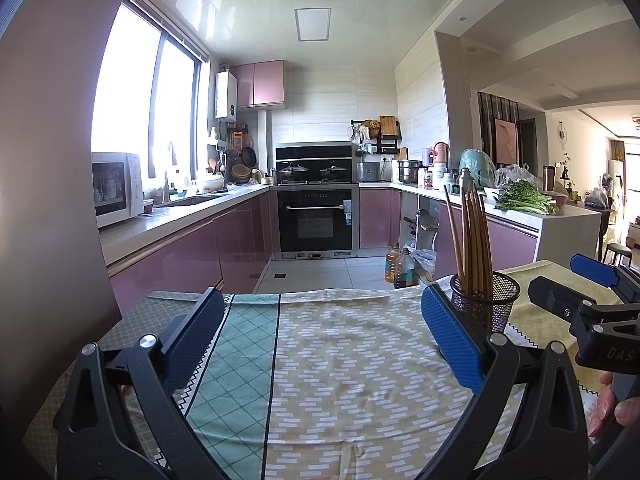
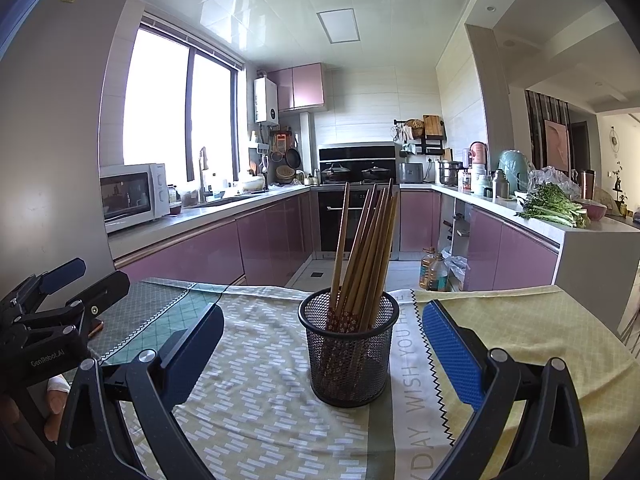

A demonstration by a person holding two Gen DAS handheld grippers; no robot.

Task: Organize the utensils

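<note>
The right gripper (image 2: pixel 322 344) is level above the tablecloth (image 2: pixel 256 392), jaws wide apart, empty. Just ahead, between its fingers, stands the mesh holder (image 2: pixel 349 356) of chopsticks (image 2: pixel 366 248). The left gripper (image 1: pixel 322 336) gapes likewise, beside it.

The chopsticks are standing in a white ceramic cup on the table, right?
Not quite. The chopsticks are standing on the table, but in a black wire-mesh cup, not a white ceramic one. The right wrist view shows it best.
</note>
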